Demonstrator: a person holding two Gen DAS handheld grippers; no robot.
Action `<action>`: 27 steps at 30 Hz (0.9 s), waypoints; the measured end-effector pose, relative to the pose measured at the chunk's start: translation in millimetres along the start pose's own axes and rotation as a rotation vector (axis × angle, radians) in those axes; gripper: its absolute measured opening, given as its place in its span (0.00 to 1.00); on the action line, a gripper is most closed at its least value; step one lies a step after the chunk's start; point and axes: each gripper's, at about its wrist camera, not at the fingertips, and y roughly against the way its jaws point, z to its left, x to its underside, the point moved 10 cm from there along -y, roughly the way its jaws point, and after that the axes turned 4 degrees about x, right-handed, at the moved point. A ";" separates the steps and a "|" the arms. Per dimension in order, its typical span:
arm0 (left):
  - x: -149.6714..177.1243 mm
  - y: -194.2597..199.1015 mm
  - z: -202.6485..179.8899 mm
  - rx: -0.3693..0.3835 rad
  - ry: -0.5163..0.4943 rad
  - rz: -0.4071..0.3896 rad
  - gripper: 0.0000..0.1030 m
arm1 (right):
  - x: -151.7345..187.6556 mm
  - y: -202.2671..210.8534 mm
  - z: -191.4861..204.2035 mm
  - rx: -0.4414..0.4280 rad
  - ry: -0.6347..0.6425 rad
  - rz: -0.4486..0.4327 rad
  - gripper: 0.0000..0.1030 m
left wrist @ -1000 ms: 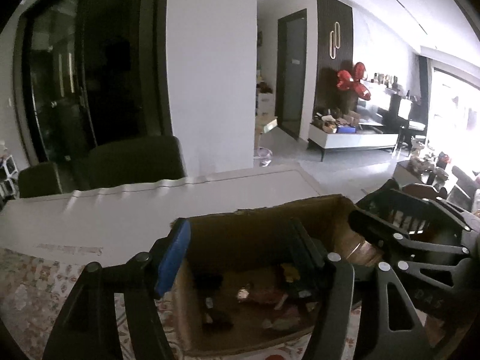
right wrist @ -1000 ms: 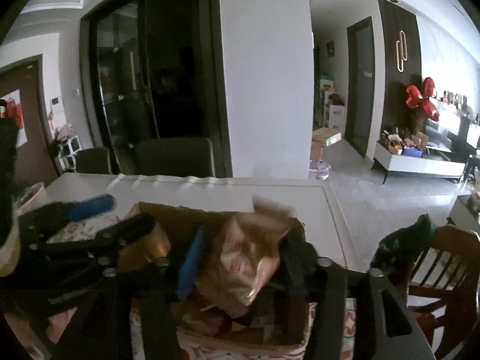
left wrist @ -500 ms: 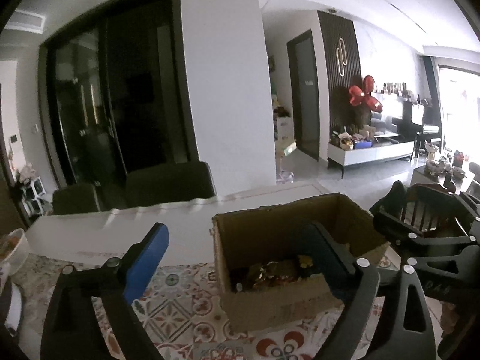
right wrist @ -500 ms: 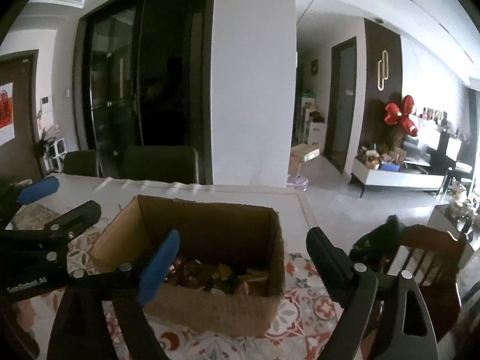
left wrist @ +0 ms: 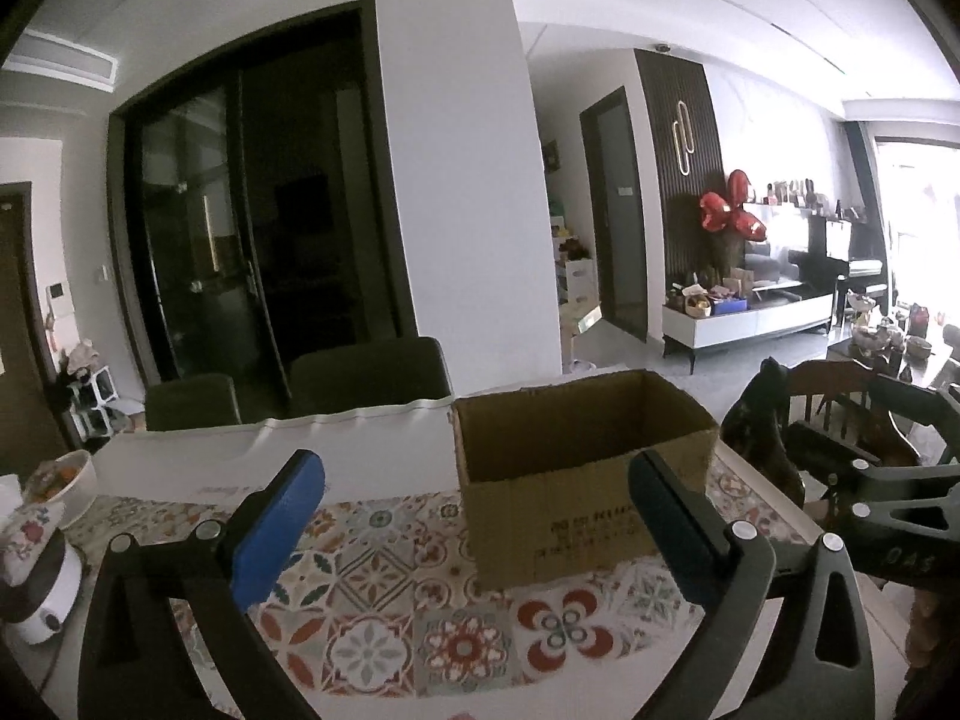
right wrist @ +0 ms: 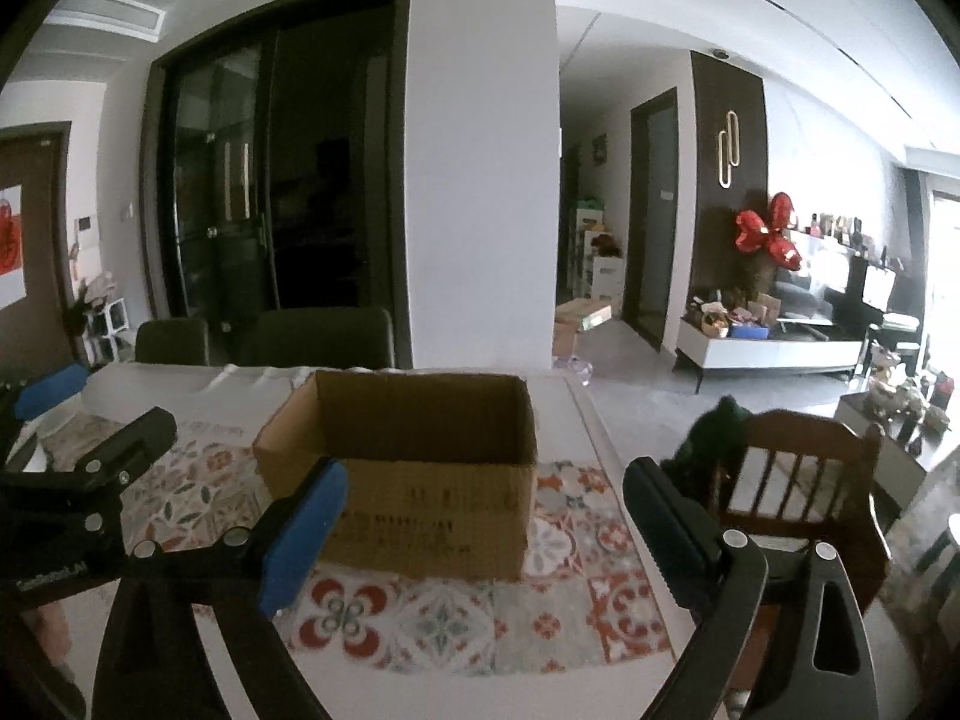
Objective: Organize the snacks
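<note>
A brown cardboard box (left wrist: pixel 570 516) (right wrist: pixel 432 516) stands open-topped on the patterned tablecloth (left wrist: pixel 384 588). From this low angle its contents are hidden behind the front wall. My left gripper (left wrist: pixel 474 480) is held back from the box, its jaws still opening wide with nothing between them. My right gripper (right wrist: pixel 486 480) is likewise short of the box, jaws opening and empty. The left gripper's fingers (right wrist: pixel 138 438) show at the left edge of the right wrist view. No snack is visible outside the box.
Two dark chairs (left wrist: pixel 366 378) stand behind the white table (left wrist: pixel 198 462). A wooden chair (right wrist: pixel 798 468) with a dark cloth on it sits right of the table. A bowl (left wrist: pixel 66 480) and a white appliance (left wrist: pixel 42 588) are at the left end.
Both grippers have pulled back from over the box and opened wide. The snack bag seen between the right gripper's jaws a second ago is gone from them. The box's inside has dropped out of sight.
</note>
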 end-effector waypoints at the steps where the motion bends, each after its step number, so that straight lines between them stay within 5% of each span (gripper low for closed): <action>1: 3.1 5.9 0.0 -0.004 -0.001 -0.002 1.00 | 2.5 5.6 -2.1 0.005 -0.003 0.000 0.91; 11: 28.5 53.9 -8.8 0.002 -0.006 0.039 1.00 | 31.6 65.4 -1.3 0.002 -0.011 0.019 0.91; 27: 46.5 88.1 -12.9 0.027 -0.007 0.046 1.00 | 67.3 100.0 -1.2 0.000 -0.025 0.077 0.91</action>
